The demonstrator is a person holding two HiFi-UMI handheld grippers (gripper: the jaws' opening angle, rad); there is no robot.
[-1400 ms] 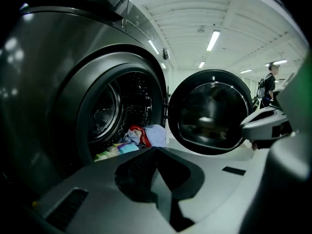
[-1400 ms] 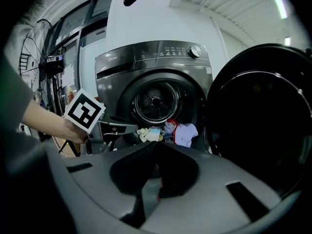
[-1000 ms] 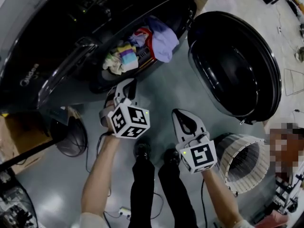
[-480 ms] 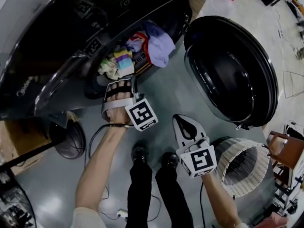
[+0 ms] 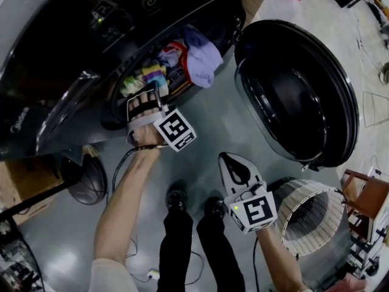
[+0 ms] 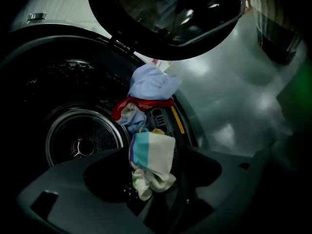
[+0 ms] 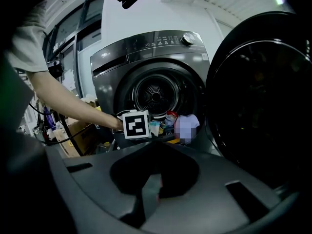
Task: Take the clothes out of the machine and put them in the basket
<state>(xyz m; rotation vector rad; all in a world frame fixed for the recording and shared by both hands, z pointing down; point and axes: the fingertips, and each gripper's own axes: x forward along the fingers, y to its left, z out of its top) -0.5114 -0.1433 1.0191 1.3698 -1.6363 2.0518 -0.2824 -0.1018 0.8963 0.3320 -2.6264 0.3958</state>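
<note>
step: looks like the reach for the first pick; nothing is lifted yet.
left gripper (image 5: 144,99): at the front edge of the machine's (image 5: 61,72) opening, pointing down into it. Jaws have just been opening and stand wide. A striped cloth (image 6: 151,155) hangs in the gap between them, with no jaw pressing on it, so it isn't gripped.
right gripper (image 5: 228,162): hangs over the floor (image 5: 200,120) between machine and basket. Jaws are together with nothing in them.
clothes (image 5: 182,59): all at the machine, bunched on the lower right lip of the opening by the door hinge. A pale blue piece (image 6: 151,82) is on top and spills over the lip, a red one (image 6: 141,104) is under it, and the striped cloth is nearest the left jaws.
drum (image 6: 83,140): what shows behind the pile looks bare; the lower part is hidden by the gripper.
door (image 5: 298,90): swung fully open, clear of the reach.
basket (image 5: 310,215): on the floor by the person's right side, below the door's edge and well apart from the pile. No clothes show in it.
done: door open, left jaws lined up on a cloth.
left to do: effectively everything. Close on the striped cloth, carry it to the basket, then do the same for the red and blue pieces and check the drum bottom.
</note>
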